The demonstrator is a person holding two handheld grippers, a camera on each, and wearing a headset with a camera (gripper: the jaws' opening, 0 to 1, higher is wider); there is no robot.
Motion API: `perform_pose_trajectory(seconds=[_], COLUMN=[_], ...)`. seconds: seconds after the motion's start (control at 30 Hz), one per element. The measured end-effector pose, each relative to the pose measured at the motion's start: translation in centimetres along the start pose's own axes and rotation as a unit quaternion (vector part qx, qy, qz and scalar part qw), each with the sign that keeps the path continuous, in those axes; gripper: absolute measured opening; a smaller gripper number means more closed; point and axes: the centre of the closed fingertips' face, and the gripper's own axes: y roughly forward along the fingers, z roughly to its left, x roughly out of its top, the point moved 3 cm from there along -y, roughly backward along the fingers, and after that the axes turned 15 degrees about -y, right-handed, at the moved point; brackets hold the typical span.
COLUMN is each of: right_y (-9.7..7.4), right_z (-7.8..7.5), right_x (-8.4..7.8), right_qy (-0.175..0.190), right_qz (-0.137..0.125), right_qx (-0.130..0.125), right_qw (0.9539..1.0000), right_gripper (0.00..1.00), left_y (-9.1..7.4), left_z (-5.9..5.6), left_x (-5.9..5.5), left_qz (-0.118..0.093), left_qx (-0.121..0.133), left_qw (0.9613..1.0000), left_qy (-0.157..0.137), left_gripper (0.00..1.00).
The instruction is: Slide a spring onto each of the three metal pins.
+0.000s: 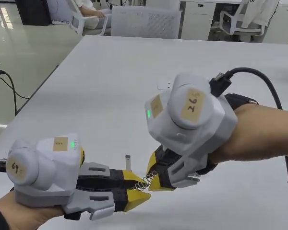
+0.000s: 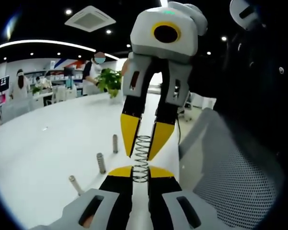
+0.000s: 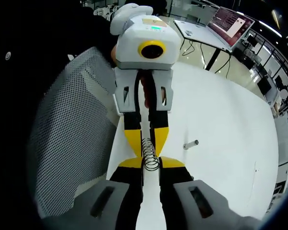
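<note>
A small steel spring (image 1: 144,181) spans the gap between my two grippers just above the white table (image 1: 110,91). My left gripper (image 1: 138,189), low on the left, is shut on one end of it. The right gripper (image 1: 154,181) comes in from the right and is shut on the other end. In the left gripper view the spring (image 2: 142,155) rises from my left gripper (image 2: 140,172) into the right gripper (image 2: 144,143). Three upright metal pins (image 2: 101,163) stand bare to the left. One pin (image 1: 127,162) shows just behind the spring.
A mesh-backed chair (image 2: 230,167) stands close beside the table edge. More chairs (image 1: 144,21) line the far end of the table, and a person (image 1: 89,9) sits there. A black cable (image 1: 259,81) trails from the right gripper. A laptop (image 3: 230,21) sits on another desk.
</note>
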Motion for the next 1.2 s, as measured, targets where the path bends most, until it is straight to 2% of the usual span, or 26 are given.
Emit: perform_pose_trajectory(seconds=[0.13,0.23,0.3,0.67,1.2], right_y=[-0.1,-0.6,-0.7,-0.4,0.4], right_z=[0.0,-0.1,-0.3,-0.7,-0.5], right_x=[0.7,2.0,2.3,2.2,1.8], right_qy=[-0.008,-0.015,-0.017,-0.008,0.003], right_qz=[-0.002,-0.021,-0.019,-0.019,-0.011], right_qx=[0.0,-0.003,-0.003,-0.001,0.015], right_qw=[1.0,0.9997,0.9997,0.9998,0.9998], right_gripper=[0.08,0.08,0.08,0.1,0.08], left_y=[0.0,0.0,0.1,0.0,-0.1], left_z=[0.0,-0.1,-0.2,0.0,0.1], left_x=[0.0,0.1,0.2,0.2,0.2], left_qz=[0.001,-0.002,-0.005,-0.005,-0.007], left_qx=[0.001,-0.001,-0.003,0.001,0.005], left_qw=[1.0,1.0,1.0,1.0,0.9999], left_qy=[0.002,0.002,0.003,0.005,0.014], left_gripper=[0.03,0.04,0.03,0.03,0.03])
